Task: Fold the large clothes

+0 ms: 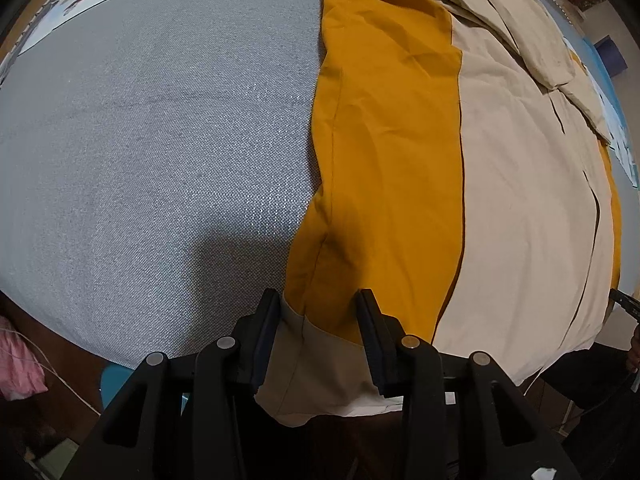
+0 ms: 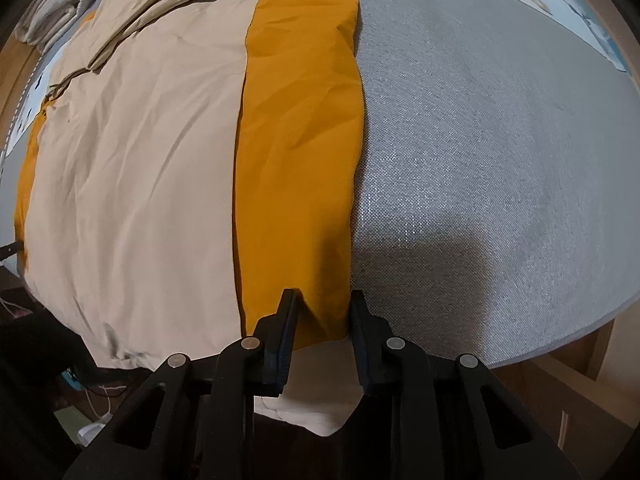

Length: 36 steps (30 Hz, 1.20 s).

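Mustard-and-beige cotton garment (image 1: 384,152) flat on grey woven bench (image 1: 160,140), right half of left-wrist frame. Left gripper (image 1: 318,338), right gripper (image 2: 324,340): jaws straddle hem corners at bottom centre, clamp unclear. Risk: thin bite, corner slips on lift.

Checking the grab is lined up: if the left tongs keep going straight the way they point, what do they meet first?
Probably the garment's mustard-and-beige corner, lying between the left tongs' open jaws at the grey pad's near edge; contact is unclear.
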Tool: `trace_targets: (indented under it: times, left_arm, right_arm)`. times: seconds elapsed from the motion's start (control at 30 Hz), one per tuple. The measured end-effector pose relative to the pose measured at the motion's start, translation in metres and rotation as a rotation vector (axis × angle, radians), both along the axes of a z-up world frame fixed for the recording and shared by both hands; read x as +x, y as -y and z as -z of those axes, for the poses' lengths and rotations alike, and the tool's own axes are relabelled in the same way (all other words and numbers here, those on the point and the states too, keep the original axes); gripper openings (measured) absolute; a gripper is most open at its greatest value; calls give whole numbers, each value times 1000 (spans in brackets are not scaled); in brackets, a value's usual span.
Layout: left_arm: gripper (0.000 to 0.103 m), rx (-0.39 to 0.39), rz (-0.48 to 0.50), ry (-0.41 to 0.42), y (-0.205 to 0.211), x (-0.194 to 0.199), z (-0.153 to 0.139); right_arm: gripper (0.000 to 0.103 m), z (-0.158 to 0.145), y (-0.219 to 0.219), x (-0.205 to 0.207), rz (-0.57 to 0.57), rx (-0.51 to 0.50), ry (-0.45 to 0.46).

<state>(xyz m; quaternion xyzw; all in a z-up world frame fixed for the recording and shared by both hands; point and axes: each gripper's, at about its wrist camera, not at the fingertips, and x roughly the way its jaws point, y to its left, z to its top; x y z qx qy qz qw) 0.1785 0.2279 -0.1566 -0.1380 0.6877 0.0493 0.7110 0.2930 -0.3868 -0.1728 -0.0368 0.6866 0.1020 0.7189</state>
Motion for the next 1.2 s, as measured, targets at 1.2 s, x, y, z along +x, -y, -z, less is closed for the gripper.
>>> trace_targets:
  times: [1.2]
  left_arm:
    - [13, 3, 49, 7, 11, -2, 0]
  right_arm:
    - [13, -1, -21, -6, -37, -22, 17]
